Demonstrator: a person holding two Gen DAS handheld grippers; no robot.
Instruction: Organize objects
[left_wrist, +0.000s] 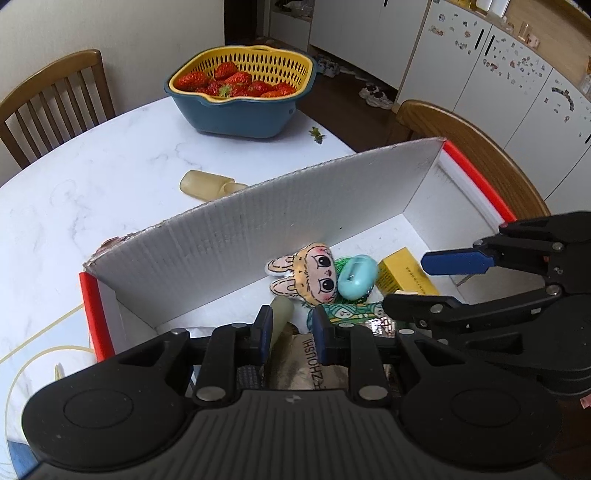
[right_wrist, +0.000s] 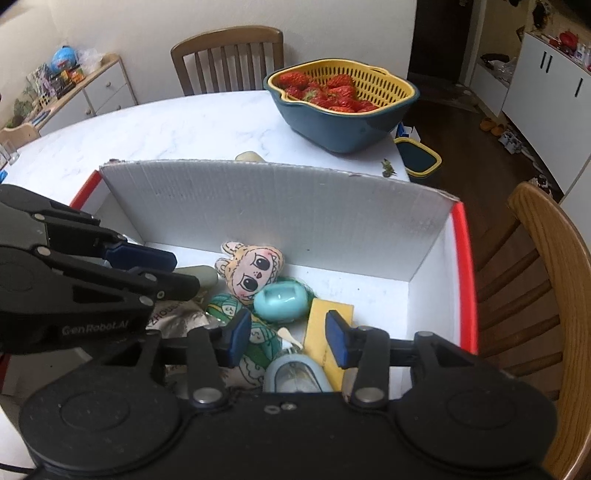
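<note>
A white cardboard box with red edges (left_wrist: 258, 236) (right_wrist: 280, 218) stands on the marble table. Inside lie a cartoon-face plush (left_wrist: 314, 275) (right_wrist: 255, 273), a teal oval case (left_wrist: 356, 277) (right_wrist: 282, 302), a yellow packet (left_wrist: 404, 277) (right_wrist: 327, 325), a green cartoon pouch (right_wrist: 258, 339), a paper bag (left_wrist: 310, 358) and a pale tube (left_wrist: 282, 314). My left gripper (left_wrist: 291, 332) (right_wrist: 177, 273) hovers open over the box's near left part, beside the pale tube. My right gripper (right_wrist: 284, 338) (left_wrist: 410, 280) is open above the pouch and packet, holding nothing.
A blue bowl with a yellow strainer of strawberries (left_wrist: 243, 88) (right_wrist: 340, 99) sits at the table's far side. A pale tube (left_wrist: 207, 184) lies behind the box wall. A strawberry leaf (left_wrist: 317, 134) lies nearby. Wooden chairs (left_wrist: 55, 103) (right_wrist: 543, 280) surround the table.
</note>
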